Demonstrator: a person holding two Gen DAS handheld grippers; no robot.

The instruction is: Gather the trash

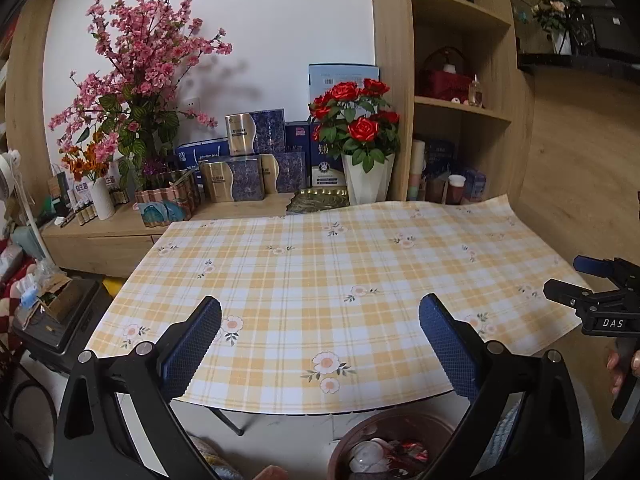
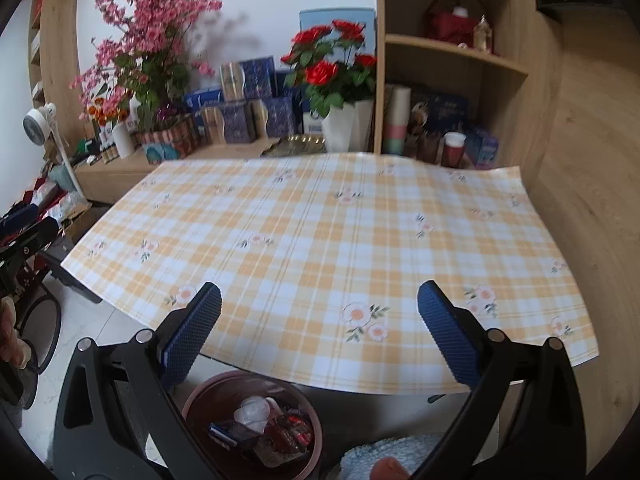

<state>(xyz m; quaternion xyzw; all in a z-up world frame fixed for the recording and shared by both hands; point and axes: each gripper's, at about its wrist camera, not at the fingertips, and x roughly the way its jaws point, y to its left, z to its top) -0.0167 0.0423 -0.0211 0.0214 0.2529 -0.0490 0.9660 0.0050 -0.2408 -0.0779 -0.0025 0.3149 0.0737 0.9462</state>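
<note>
Presently: left gripper (image 1: 320, 322) and right gripper (image 2: 319, 316), both spread wide, holding nothing, above checked floral tablecloth (image 2: 320, 232). Brown waste bin (image 2: 200, 400) on floor below table's near edge, containing wrappers (image 2: 292, 434) and white plastic lid (image 2: 252, 410).

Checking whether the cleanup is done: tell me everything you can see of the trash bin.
The trash bin is a round, brown, plastic-looking tub standing upright on the pale floor, partly under the near edge of the table. It is open-topped and holds a white crumpled piece, red wrappers and a dark blue packet. Neither gripper touches it.
</note>
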